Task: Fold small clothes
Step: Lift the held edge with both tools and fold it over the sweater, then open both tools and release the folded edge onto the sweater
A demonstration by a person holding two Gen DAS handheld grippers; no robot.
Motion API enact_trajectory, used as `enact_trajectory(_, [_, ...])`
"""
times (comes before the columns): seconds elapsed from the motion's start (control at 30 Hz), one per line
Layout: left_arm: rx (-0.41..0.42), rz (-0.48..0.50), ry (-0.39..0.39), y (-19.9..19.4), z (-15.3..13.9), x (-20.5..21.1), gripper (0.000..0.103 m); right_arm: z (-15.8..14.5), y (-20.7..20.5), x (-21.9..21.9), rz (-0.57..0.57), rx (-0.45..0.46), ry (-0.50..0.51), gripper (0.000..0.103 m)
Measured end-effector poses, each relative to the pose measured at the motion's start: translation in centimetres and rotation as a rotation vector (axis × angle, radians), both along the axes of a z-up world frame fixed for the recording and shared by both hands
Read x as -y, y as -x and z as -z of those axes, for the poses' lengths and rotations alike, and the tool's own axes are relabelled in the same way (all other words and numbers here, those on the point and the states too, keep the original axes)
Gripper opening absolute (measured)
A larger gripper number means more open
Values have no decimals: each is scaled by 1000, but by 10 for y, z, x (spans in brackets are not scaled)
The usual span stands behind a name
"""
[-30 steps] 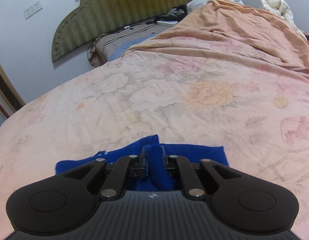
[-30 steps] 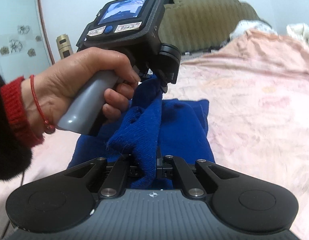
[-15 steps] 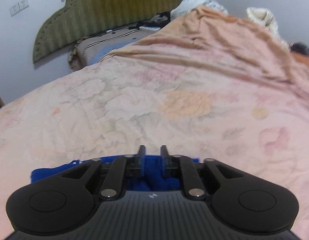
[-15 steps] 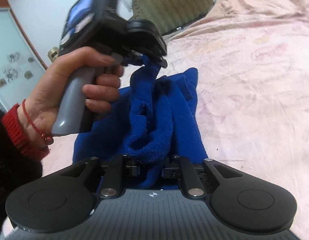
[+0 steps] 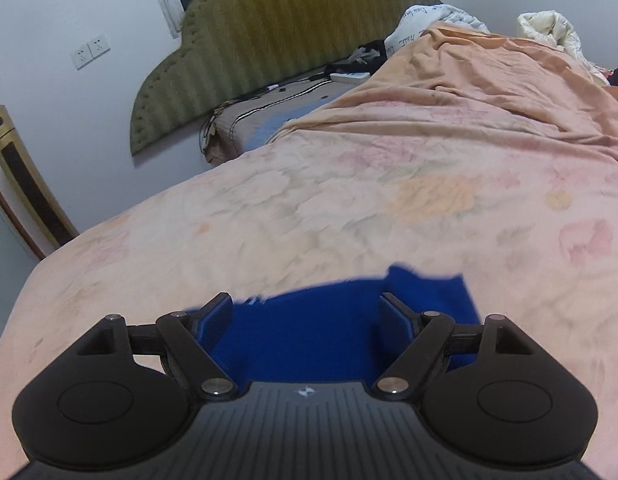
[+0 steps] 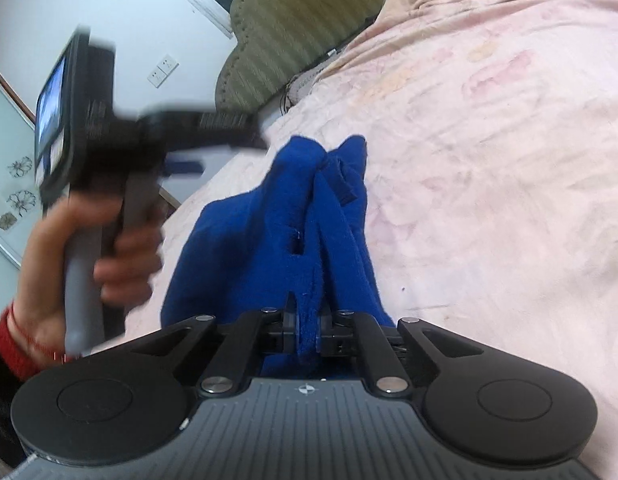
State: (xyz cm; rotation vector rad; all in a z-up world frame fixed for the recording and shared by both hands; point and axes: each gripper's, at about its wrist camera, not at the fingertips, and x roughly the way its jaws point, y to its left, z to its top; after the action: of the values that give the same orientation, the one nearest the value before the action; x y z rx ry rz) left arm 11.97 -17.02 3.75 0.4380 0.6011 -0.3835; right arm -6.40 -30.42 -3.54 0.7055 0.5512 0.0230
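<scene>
Left gripper [image 5: 307,306] fingers spread wide, holding nothing, above blue garment [image 5: 309,332] near bed [image 5: 269,220] edge. Right gripper [image 6: 307,322] fingers pinched tight on garment fold.

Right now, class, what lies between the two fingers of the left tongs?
Only the blue garment, lying flat on the floral bedspread beneath the open left tongs; nothing is gripped. The left wrist view shows it.

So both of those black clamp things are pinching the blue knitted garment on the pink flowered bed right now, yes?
Not both. The left gripper is open, its fingers spread apart over the blue knitted garment, as the left wrist view shows. Only the right gripper pinches it on the pink flowered bed.
</scene>
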Motion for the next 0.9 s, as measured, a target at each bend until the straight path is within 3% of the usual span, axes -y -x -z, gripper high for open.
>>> enact_trajectory(0.13, [-5,-40,21,17,3,-29,80,1,-8,-3,-55,-62,38,13])
enact_trajectory(0.23, [-13,-60,34,29,8,-46,80,-8,-7,-7,-35,-60,114,27])
enact_trajectory(0.27, [-16,-69,37,33,10,-52,80,-14,-7,-5,-16,-43,136,38])
enact_trajectory(0.33, [-28,-85,41,36,15,-59,80,-26,-13,-2,4,-15,175,42])
enact_trajectory(0.43, [-55,-109,64,37,20,-67,80,-35,-41,-2,-40,-10,210,42])
enact_trajectory(0.57, [-82,-124,78,39,24,-73,80,-27,-84,-2,-60,-74,214,43])
enact_trajectory(0.63, [-82,-130,76,39,25,-76,80,-27,-94,-5,-45,-89,252,32])
enact_trajectory(0.67, [-83,-130,77,40,25,-76,80,-27,-96,-6,-35,-87,261,18])
enact_trajectory(0.73, [-87,-127,79,39,25,-79,80,-26,-92,-5,-17,-79,262,13])
enact_trajectory(0.87, [-98,-130,91,36,27,-81,80,-16,-88,4,6,-115,219,13])
enact_trajectory(0.9, [-102,-132,93,36,27,-81,80,-17,-88,4,6,-123,216,25])
